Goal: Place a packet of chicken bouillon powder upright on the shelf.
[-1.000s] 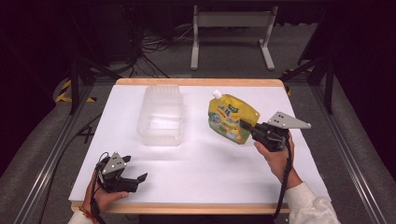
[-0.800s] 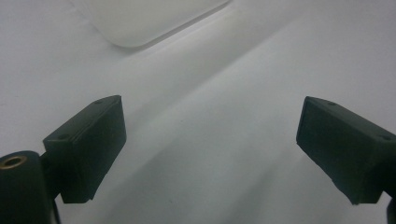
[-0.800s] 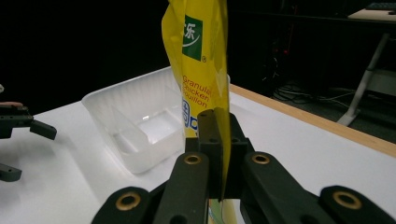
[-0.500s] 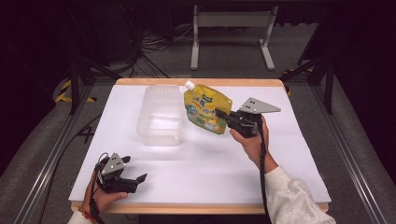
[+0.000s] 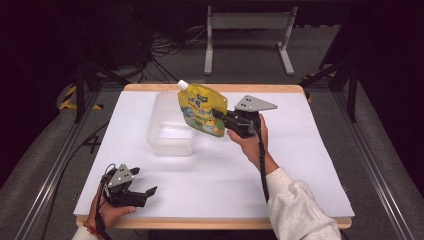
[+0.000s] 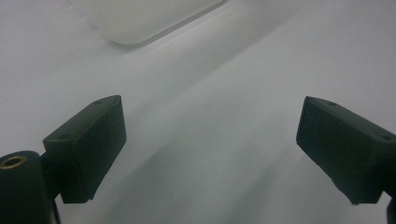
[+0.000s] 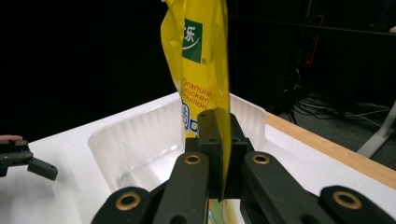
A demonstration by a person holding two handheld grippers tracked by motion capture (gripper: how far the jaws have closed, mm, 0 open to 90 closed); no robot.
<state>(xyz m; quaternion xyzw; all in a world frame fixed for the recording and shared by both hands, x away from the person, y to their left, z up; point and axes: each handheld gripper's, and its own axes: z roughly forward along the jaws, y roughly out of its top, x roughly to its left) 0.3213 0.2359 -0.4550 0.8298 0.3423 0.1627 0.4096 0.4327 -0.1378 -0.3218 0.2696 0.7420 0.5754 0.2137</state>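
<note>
Resting at the near left corner of the white table (image 5: 310, 165), well apart from the clear plastic tub (image 5: 170, 127), the left gripper (image 5: 131, 192) lies low in the person's left hand with its jaws spread wide and nothing between them; in the left gripper view only bare table shows between the jaws, with a corner of the tub beyond. Moving right, the tub stands on the table's far left-centre part, open side up and seemingly empty. Directly right of the tub and partly over its right rim hangs a yellow spouted pouch (image 5: 201, 110) of chicken bouillon, lifted off the table and tilted, its white cap toward the tub's far side. The right gripper (image 5: 226, 119), just right of the tub, pinches the pouch's edge with its jaws pressed together on it, as the right gripper view shows. The step in hand appears to be carrying the pouch into the tub; the next move likely calls for lowering it inside and opening the jaws.
</note>
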